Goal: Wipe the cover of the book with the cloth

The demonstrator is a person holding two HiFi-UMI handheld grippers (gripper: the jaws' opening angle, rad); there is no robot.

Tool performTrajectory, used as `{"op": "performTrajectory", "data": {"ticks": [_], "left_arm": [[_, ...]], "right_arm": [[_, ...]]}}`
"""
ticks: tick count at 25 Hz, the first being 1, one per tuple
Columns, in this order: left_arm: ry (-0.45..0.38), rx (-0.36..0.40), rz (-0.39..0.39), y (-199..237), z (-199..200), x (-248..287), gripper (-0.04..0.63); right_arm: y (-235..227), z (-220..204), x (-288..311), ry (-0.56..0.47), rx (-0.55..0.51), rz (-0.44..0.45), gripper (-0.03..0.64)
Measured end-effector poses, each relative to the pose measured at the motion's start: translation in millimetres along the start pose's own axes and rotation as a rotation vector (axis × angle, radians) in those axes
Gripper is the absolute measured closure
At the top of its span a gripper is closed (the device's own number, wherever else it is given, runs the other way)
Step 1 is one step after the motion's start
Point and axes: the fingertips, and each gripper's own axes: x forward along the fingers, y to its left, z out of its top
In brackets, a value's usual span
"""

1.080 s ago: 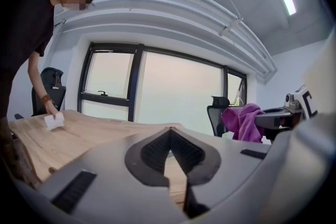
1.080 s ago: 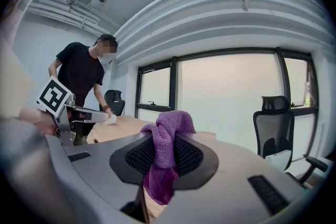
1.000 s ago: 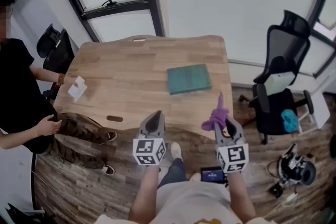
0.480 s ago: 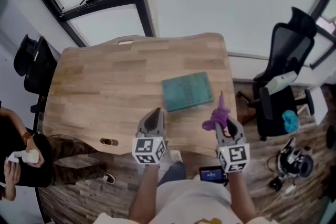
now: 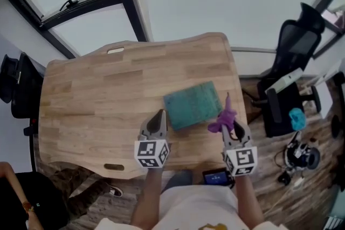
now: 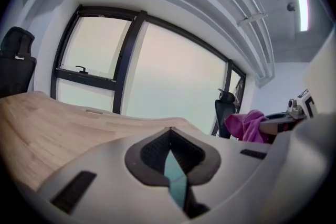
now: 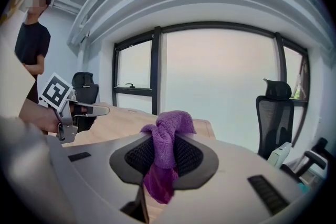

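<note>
A teal book (image 5: pixel 192 104) lies flat on the wooden table (image 5: pixel 97 99), near its right front corner. My right gripper (image 5: pixel 228 122) is shut on a purple cloth (image 5: pixel 223 118), which bunches up above the jaws (image 7: pixel 167 136) and hangs over the book's right front corner. My left gripper (image 5: pixel 157 122) is shut and holds nothing; it hovers over the table just left of the book's front left corner. Through the slit of its closed jaws a strip of the teal book (image 6: pixel 176 178) shows.
A black office chair (image 5: pixel 291 78) stands right of the table with clutter on the floor (image 5: pixel 302 156) near it. Another dark chair (image 5: pixel 16 89) is at the table's left edge. Windows (image 5: pixel 81 8) run behind the table. A person's arm (image 5: pixel 21 196) shows at bottom left.
Both grippers have moved forward over the table's front edge toward the book. The person at the left has dropped almost out of the head view, and the white object on the table is gone.
</note>
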Motion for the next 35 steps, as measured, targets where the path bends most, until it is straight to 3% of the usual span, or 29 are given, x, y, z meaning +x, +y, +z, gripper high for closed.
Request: {"op": "performTrajectory", "data": {"ticks": [15,28,35], "left_arm": [[0.07,-0.018,-0.044,6.7,-15.6,33.4,0.594],[0.105,-0.074,-0.042,11.7,-26.8,48.4,0.594],[0.17,-0.117,-0.048,17.6,-41.3,56.9,0.579]], "right_arm": [[-4.6,-0.6,23.0,0.016,0.01,-0.03,0.54],[-14.3,-0.2,38.9,0.026,-0.011,-0.012,0.54],[-19.4,-3.0,47.2,0.05,-0.004,-0.007,0.54]]}}
